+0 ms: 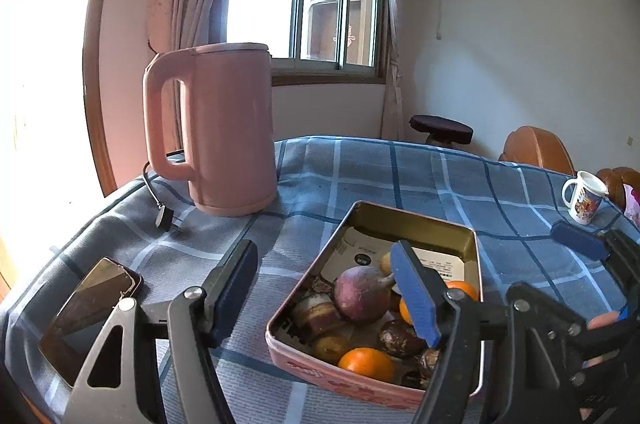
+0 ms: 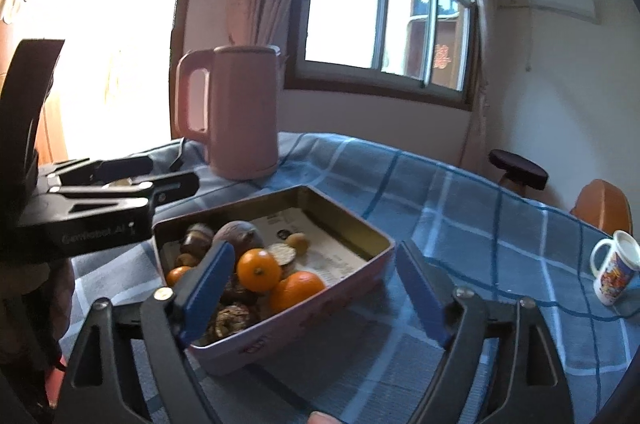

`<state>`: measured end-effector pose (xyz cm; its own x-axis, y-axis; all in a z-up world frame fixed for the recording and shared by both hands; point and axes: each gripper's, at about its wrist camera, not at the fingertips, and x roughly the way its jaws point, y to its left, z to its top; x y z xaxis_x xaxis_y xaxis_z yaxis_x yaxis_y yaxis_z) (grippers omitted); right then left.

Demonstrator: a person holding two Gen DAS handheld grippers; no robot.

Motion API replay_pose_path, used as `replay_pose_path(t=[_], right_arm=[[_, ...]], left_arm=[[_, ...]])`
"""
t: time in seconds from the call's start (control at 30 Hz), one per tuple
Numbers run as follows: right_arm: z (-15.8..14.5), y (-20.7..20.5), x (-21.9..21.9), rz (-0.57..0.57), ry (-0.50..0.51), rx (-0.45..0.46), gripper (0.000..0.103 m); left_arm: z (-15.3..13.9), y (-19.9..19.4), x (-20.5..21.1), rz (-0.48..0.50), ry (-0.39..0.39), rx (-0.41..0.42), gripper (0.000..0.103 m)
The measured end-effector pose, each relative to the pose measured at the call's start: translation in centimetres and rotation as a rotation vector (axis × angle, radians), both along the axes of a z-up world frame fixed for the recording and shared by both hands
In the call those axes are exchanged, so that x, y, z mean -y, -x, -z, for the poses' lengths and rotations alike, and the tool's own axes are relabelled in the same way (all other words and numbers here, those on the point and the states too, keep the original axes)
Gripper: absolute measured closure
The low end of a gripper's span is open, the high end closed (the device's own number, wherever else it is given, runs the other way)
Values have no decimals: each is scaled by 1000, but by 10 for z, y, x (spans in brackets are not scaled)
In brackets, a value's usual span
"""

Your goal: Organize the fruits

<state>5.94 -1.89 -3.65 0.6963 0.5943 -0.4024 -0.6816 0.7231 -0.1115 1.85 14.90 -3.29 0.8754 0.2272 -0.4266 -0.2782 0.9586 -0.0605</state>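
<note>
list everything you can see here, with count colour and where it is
tin: 1, pink outside, gold inside, on the tablecloth in front of both grippers
oranges: at least 3, orange, in the tin's near end
purple-brown round fruit: 1, in the tin among the oranges
dark brown pieces: several, in the tin, kind unclear
kettle: 1, pink, behind the tin
phone: 1, dark, on the table's left edge
mug: 1, white with a picture, far right
tablecloth: 1, blue check
stool: 1, dark, beyond the table
left gripper: open, over the tin's left side
right gripper: open, over the tin's near corner
</note>
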Motion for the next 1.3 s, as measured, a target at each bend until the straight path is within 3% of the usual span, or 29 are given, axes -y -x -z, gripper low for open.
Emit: replay_pose_path(t=[1.17, 1.3], right_arm=[[-8, 0, 39, 81, -81, 20, 7], [-9, 0, 43, 90, -85, 26, 7]], left_arm=[[-2, -1, 23, 37, -36, -5, 31], [-3, 0, 24, 41, -35, 0, 25]])
